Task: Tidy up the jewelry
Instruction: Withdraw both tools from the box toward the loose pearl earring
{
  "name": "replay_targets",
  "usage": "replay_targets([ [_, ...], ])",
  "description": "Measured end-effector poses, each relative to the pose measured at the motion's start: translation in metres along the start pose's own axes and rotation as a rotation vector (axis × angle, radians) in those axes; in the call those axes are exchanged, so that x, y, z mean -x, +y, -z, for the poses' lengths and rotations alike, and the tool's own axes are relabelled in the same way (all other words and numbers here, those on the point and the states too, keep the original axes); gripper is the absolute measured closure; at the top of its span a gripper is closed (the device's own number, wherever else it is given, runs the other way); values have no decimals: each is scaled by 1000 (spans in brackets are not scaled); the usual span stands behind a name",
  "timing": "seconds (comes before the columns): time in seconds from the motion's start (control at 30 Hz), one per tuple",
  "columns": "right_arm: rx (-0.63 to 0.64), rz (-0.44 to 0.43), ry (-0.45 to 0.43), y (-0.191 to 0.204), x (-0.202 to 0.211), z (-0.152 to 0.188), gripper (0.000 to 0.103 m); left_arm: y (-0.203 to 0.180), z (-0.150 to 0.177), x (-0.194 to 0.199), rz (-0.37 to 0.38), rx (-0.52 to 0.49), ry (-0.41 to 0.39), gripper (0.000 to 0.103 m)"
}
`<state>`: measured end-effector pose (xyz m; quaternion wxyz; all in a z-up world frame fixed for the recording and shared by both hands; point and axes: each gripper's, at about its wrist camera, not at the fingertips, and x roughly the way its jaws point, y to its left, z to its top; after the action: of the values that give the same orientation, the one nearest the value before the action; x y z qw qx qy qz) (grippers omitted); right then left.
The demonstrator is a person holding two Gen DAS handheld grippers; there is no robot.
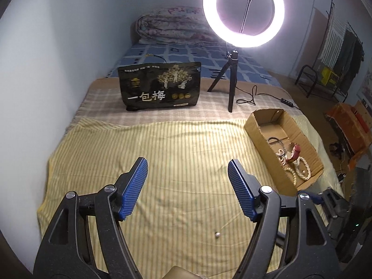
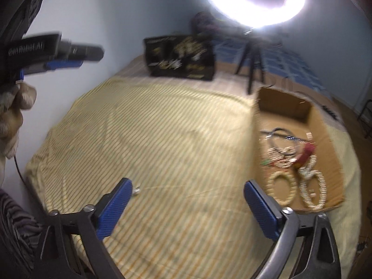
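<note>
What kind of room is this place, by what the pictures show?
Most likely a bedroom at home: the work goes on atop a bed under a striped sheet, a folded quilt lies at its far end, and clothes hang on a rack.

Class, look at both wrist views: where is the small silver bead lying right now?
The small silver bead lies loose on the yellow striped cloth, outside and left of the cardboard box. In the left wrist view it sits near the bottom, between the open left tool's arms.
</note>
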<state>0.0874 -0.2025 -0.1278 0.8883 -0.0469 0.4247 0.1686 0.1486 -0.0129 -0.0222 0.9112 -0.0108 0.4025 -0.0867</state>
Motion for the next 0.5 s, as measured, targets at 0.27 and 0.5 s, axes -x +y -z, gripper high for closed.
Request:
replay_targets([
  [0.27, 53, -47, 58, 28, -29, 9, 29, 12, 17, 17, -34, -7, -34, 29],
  [0.5, 65, -89, 92, 40, -51, 9, 47, 21, 20, 24, -104, -44, -75, 29],
])
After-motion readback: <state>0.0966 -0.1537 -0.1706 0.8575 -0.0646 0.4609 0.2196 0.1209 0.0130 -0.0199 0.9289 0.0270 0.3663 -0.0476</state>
